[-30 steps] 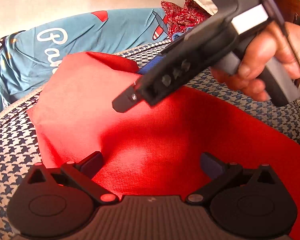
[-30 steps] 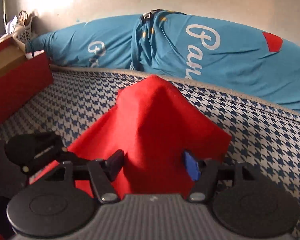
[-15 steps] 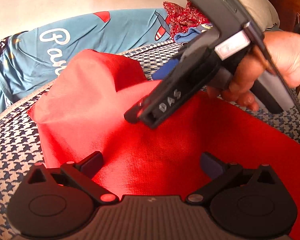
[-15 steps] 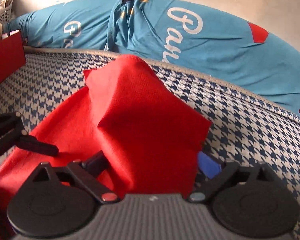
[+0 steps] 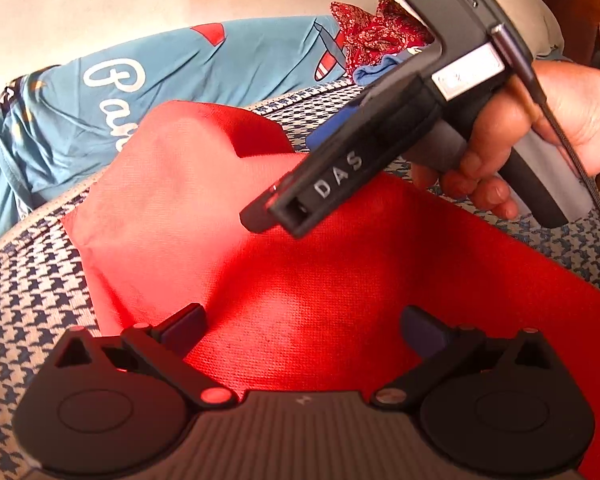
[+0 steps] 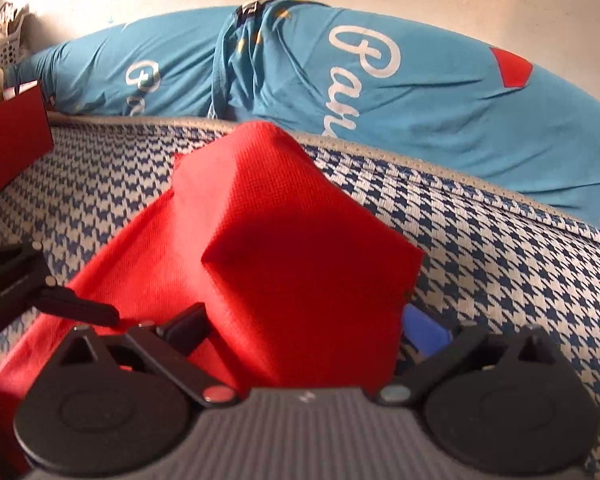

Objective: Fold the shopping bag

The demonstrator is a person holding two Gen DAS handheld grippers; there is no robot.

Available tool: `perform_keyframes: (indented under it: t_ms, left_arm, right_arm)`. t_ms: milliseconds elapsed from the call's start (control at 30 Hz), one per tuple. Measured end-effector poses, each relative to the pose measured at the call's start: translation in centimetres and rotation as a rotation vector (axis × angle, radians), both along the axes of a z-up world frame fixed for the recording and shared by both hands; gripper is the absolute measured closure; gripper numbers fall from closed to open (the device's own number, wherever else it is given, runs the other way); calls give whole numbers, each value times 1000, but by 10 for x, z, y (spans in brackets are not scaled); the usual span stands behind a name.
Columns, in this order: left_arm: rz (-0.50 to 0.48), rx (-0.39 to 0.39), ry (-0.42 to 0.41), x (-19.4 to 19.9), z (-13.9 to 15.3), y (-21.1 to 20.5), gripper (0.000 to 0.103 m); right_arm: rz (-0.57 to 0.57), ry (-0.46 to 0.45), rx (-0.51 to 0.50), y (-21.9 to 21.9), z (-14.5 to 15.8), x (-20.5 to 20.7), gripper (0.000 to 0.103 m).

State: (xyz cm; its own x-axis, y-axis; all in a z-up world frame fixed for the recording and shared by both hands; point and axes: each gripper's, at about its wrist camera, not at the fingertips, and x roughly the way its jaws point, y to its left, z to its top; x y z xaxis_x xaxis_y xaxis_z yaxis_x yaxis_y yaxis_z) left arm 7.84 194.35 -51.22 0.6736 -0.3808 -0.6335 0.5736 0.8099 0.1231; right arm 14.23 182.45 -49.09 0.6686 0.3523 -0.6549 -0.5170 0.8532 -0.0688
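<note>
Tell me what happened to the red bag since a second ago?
The right gripper has lifted a flap of the red bag and is carrying it up and over toward the left gripper's side, so the raised peak stands taller now. Its jaws look wide, so the hold is unclear. The left gripper stayed put, jaws open over the flat part, on the checked cushion.

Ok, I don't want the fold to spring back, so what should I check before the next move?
1. ok: flap is lifted off the rest of the bag.
2. not ok: right gripper clamped on the flap; its jaws are wide apart.
3. ok: left gripper is open.
4. cannot tell: left gripper pressing the bag down.
5. ok: box is apart from the bag.
</note>
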Motion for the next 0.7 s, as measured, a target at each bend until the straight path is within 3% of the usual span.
perform_keyframes:
  t_ms: [200, 333, 700]
  left_arm:
    - [53, 19, -41, 8, 6, 4, 0]
    - [105, 43, -83, 12, 8, 6, 0]
    - [186, 24, -36, 15, -1, 17, 0]
  right_arm:
    - [-17, 45, 127, -9, 9, 9, 0]
    - [-42, 45, 146, -14, 10, 11, 0]
    - [-77, 38, -20, -6, -11, 10, 0]
